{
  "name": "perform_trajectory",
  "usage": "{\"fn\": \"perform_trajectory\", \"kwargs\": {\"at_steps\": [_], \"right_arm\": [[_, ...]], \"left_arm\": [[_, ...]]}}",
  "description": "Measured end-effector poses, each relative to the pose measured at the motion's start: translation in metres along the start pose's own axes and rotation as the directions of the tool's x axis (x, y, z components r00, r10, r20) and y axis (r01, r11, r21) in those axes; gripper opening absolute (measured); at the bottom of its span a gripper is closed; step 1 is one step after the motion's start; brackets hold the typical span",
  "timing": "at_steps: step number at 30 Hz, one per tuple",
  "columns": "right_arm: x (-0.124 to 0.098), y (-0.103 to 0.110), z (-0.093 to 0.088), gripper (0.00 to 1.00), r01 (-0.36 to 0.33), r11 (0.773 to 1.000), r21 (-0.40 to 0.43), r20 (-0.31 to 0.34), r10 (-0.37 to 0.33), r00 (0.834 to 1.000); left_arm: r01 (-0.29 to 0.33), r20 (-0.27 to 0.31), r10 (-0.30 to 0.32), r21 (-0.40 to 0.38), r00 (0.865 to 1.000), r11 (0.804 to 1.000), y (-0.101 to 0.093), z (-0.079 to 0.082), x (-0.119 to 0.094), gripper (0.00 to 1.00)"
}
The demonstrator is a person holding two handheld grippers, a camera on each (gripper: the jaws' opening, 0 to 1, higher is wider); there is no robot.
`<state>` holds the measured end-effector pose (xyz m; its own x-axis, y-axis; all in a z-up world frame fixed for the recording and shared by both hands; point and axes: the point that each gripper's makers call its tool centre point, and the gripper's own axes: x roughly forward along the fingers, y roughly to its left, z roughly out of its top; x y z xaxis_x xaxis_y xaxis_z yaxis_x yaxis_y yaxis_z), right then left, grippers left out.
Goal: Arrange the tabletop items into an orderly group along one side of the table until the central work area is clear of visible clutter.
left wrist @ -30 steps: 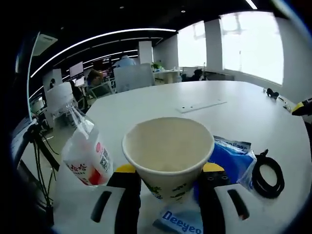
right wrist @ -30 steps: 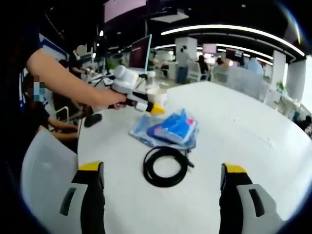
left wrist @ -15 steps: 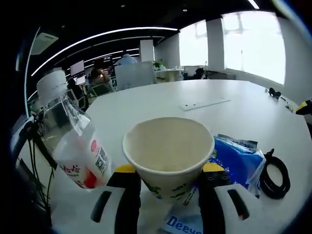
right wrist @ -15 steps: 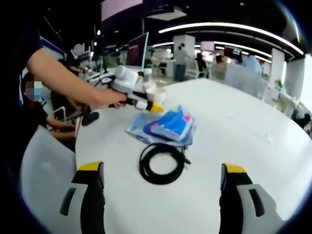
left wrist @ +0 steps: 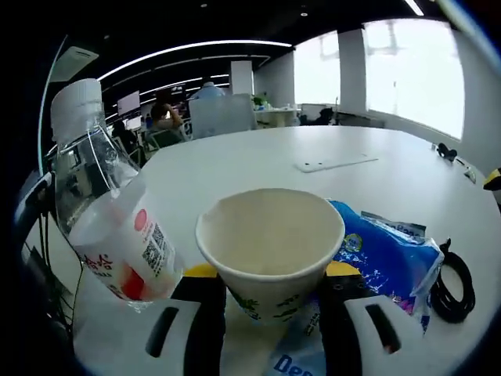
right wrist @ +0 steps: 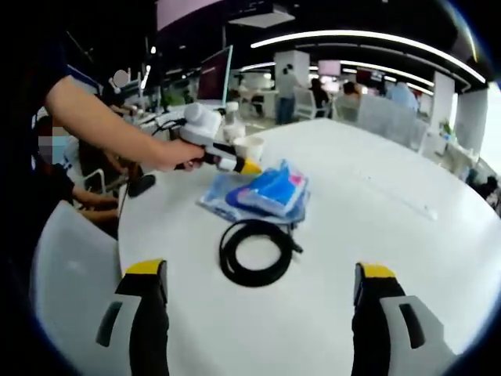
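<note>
In the left gripper view, our left tool [left wrist: 270,290] has its two jaws clamped on the lower wall of a paper cup [left wrist: 270,247], which stands upright between them with its mouth open toward us. Just beside it on one side leans a plastic water bottle [left wrist: 106,215] with a white cap; on the other side lies a blue tissue pack [left wrist: 383,258], and beyond that the edge of a black coiled cable [left wrist: 450,274], all on the white tabletop [left wrist: 313,153]. We judge the cup light and thin-walled, so it will crush if squeezed hard; low on the wall, where we hold it, seems the stiffest place. The pack looks soft and slippery in its film wrap. The cup's base is hidden behind the jaws, so we cannot tell whether it rests on the tabletop. The cable is cut off at the view's edge.

In the right gripper view, our right tool [right wrist: 258,313] stands wide and holds nothing, above bare tabletop. Ahead lies the cable, limp and best taken across its bundled loop, then the tissue pack, then the cup in the left tool near the tabletop's edge. The bottle is too small there to read clearly.
</note>
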<state>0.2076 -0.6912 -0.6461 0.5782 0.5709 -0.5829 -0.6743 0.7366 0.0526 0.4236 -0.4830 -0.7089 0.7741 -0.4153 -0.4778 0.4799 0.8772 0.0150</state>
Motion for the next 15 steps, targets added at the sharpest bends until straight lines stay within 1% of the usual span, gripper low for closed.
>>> {"fn": "perform_trajectory", "kwargs": {"at_steps": [3, 8, 13, 15], "right_arm": [[0.0014, -0.0005, -0.0018, 0.97, -0.001, 1.000, 0.000, -0.006, 0.001, 1.000], [0.0024, -0.0020, -0.0017, 0.96, -0.001, 1.000, 0.005, -0.005, 0.001, 1.000], [0.0033, -0.0034, -0.0022, 0.96, 0.001, 1.000, 0.008, -0.005, -0.001, 1.000], [0.0034, -0.0033, -0.0020, 0.96, 0.001, 1.000, 0.010, -0.004, -0.001, 1.000]], "left_arm": [[-0.008, -0.007, 0.008, -0.001, 1.000, 1.000, 0.0017, -0.0015, 0.0017, 0.45], [-0.027, -0.010, 0.027, -0.031, 1.000, 0.999, 0.0051, -0.0033, 0.0027, 0.45], [-0.043, 0.009, 0.043, -0.030, 0.999, 0.999, 0.0050, -0.0009, 0.0002, 0.45], [-0.054, 0.007, 0.054, -0.029, 0.999, 0.998, 0.0065, -0.0014, 0.0000, 0.45]]}}
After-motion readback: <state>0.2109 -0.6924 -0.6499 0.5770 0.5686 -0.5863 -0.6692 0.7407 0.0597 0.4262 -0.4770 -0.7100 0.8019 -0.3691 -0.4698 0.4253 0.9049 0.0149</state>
